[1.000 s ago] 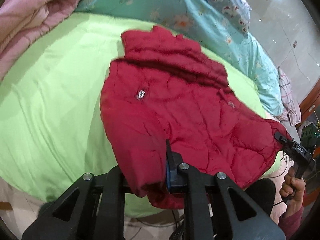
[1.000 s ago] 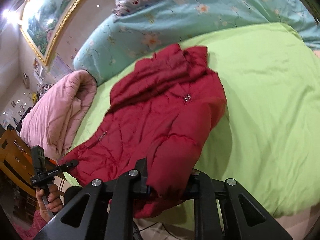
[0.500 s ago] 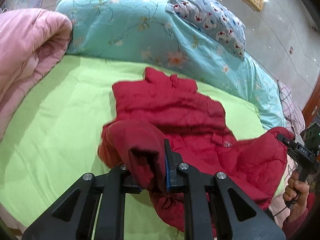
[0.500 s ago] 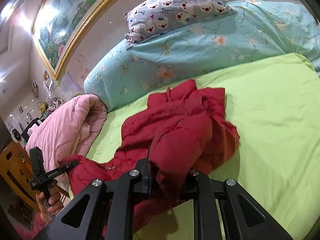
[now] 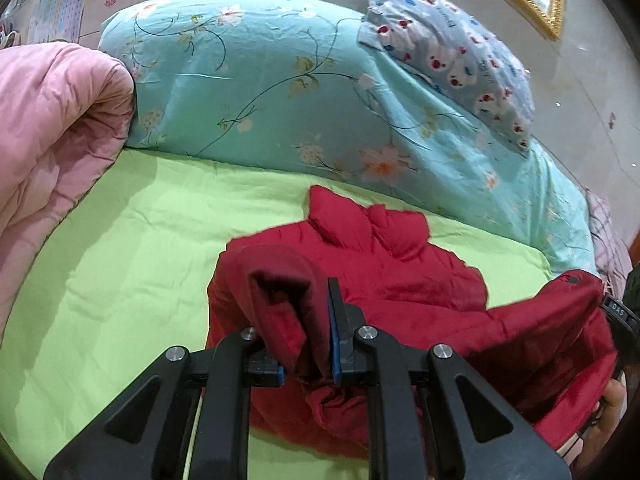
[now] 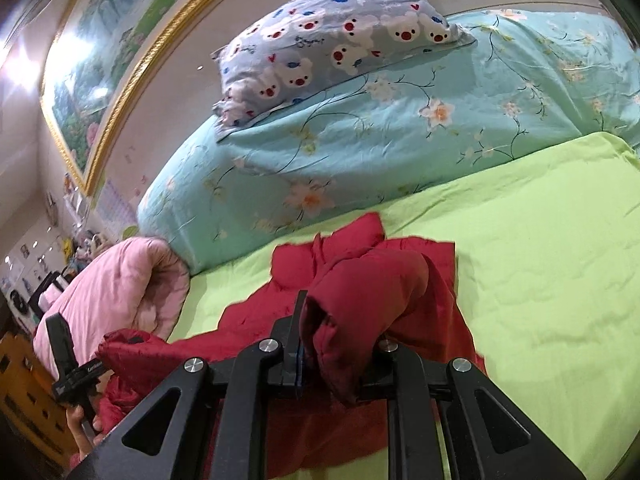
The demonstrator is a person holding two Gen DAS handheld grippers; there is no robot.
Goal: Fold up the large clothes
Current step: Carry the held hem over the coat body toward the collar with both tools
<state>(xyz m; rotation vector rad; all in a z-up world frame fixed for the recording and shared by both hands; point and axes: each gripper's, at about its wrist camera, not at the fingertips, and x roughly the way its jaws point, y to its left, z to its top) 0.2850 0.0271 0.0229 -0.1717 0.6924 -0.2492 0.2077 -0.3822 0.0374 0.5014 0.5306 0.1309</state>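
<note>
While both pinch the red jacket (image 5: pixel 400 264), left claw (image 5: pixel 308 344) and right claw (image 6: pixel 340 356) seem raised.

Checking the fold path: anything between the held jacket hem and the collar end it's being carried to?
Nothing visible. Both tongs, left and right, are shut on the red jacket. Ahead lie only the jacket's own body and green sheet; the pink quilt and blue duvet sit clear.

Both wrist cams low, close, facing headboard; share red jacket (image 5: pixel 400 264), pillow (image 6: pixel 340 40)
</note>
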